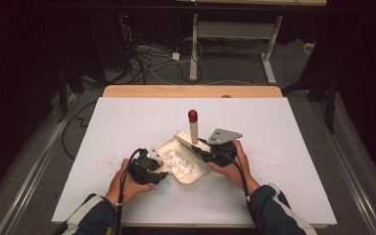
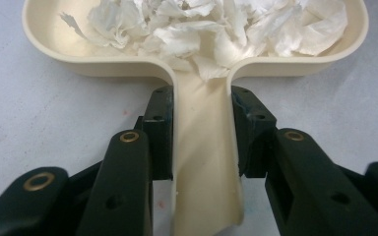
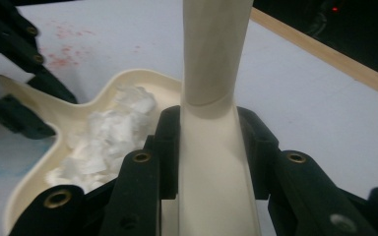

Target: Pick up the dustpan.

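Two forearms in dark sleeves are seen entering the high view from its near edge, each hand carrying a gripper over the white desk [image 1: 284, 161]. The left gripper [image 1: 157, 166] is clamped on the handle of a cream dustpan [image 1: 169, 147], and the right gripper [image 1: 200, 151] is clamped on the cream handle of a brush [image 1: 194, 131], which stands nearly upright over the dustpan's far rim and ends in a red cap [image 1: 192, 115]. A grey three-cornered plate [image 1: 223, 135] is carried on top of the right gripper.

Closer detail is given by the left gripper view: the dustpan [image 2: 49, 49] lies flat on the desk, its narrow handle [image 2: 204, 162] is pressed from both sides by the black pads, and crumpled white paper scraps [image 2: 211, 29] are heaped in its tray, a few reaching into the mouth of the handle.

From the right gripper view the brush handle [image 3: 211, 162] is seen squeezed between the pads, with its rounder upper shaft rising out of the top edge, so the red cap is cut off there. Beyond it, the dustpan [image 3: 128, 78] with the paper scraps [image 3: 108, 137] is seen from the opposite side, and the left gripper [image 3: 17, 105] is made out at its handle. Faint red specks [image 3: 66, 49] are scattered on the desk farther off; in the high view they lie left of the dustpan, and cables and a table frame are seen on the floor beyond the desk's wooden far edge [image 1: 191, 91].
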